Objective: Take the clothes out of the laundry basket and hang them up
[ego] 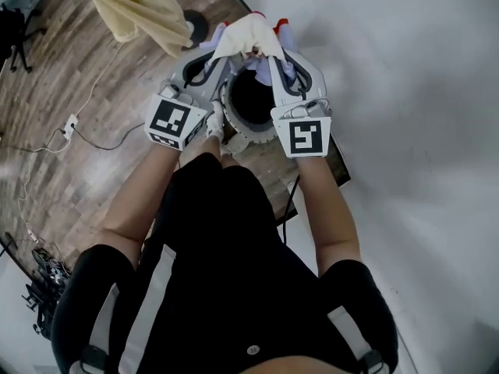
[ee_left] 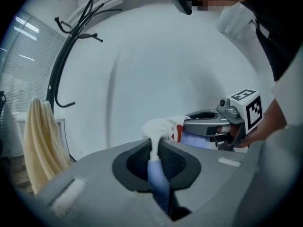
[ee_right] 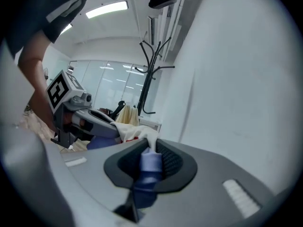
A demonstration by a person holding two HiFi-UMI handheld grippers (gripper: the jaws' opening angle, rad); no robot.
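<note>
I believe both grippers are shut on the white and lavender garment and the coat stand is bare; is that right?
Not quite: the coat stand holds a yellow cloth, as the left gripper view shows. The left gripper and right gripper are indeed shut on the garment.

Bright ceiling light, fisheye edges dark, foreground perhaps blurred

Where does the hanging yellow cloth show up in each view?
Head view: yellow cloth at the top left, over the wooden floor.
Left gripper view: at the far left edge, beside the black coat stand.
Right gripper view: small, left of centre, left of the coat stand.
Shared landmark: the white garment, seen in all three.
</note>
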